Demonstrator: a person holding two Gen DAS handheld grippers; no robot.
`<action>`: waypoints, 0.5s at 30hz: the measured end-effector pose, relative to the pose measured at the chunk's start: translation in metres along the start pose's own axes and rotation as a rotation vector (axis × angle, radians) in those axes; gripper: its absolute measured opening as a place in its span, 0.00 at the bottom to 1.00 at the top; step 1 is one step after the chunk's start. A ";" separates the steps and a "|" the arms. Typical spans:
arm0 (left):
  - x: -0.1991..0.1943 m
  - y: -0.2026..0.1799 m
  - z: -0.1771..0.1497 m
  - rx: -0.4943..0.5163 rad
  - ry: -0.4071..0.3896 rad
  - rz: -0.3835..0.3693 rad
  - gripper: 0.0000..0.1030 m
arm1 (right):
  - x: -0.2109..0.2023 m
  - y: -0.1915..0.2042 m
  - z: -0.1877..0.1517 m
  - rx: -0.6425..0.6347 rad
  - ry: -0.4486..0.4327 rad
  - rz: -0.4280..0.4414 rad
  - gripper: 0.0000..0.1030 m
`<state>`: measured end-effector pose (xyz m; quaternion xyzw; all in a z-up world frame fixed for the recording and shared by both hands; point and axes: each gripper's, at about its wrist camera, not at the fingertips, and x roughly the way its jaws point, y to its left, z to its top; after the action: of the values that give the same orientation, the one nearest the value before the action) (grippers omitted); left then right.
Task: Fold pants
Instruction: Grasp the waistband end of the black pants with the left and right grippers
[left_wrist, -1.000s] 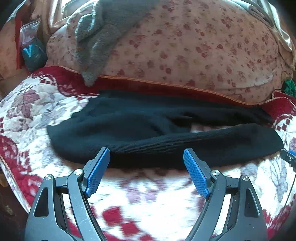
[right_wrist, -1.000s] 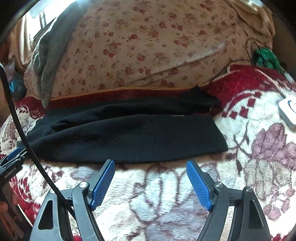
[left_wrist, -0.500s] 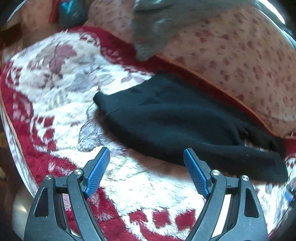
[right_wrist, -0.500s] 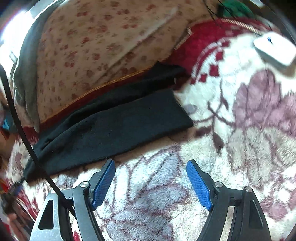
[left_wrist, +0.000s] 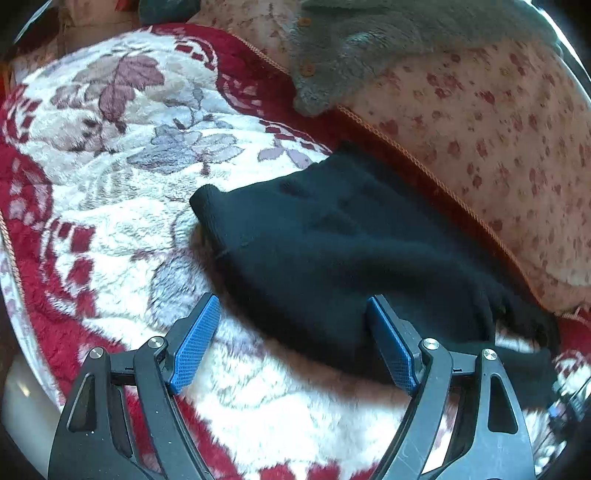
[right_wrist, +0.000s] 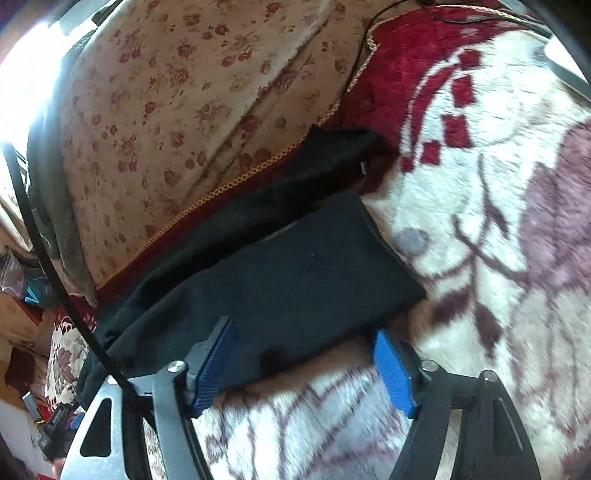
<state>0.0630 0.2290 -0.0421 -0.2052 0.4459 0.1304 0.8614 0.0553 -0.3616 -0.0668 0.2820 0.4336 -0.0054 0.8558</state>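
the black pants (left_wrist: 332, 251) are lying stretched lengthwise on the plush floral blanket (left_wrist: 122, 155), their far edge running along the foot of the flowered cushion (left_wrist: 498, 122) behind them, so the long near edge is facing both tools; the left gripper (left_wrist: 291, 343) is hanging at the waistband end, jaws spread wide and holding nothing, one blue pad over bare blanket and the other over black cloth, as if straddling the near edge to pinch it; the right gripper (right_wrist: 303, 369) is sitting at the leg-cuff end, jaws likewise gaping and empty, with the near hem lying between the pads; whether the pads are actually touching the fabric is hard to say, since the lower part of that view is smeared; judging by this, each tool is lining up on one end so the pants can be lifted evenly and folded without twisting; no fold looks made yet; a grey garment (left_wrist: 369, 48) is draping over the cushion, well clear of the work.
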 end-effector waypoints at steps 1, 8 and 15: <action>0.005 0.001 0.003 -0.012 0.016 -0.008 0.80 | 0.002 0.001 0.001 -0.001 -0.007 0.011 0.60; 0.016 -0.003 0.011 -0.004 -0.006 -0.005 0.74 | 0.013 -0.008 0.003 0.055 -0.036 0.136 0.15; 0.001 -0.006 0.010 0.024 -0.037 -0.068 0.18 | -0.020 0.004 -0.005 -0.011 -0.096 0.158 0.08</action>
<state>0.0732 0.2290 -0.0360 -0.2073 0.4243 0.0994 0.8759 0.0406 -0.3608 -0.0523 0.3099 0.3685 0.0513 0.8750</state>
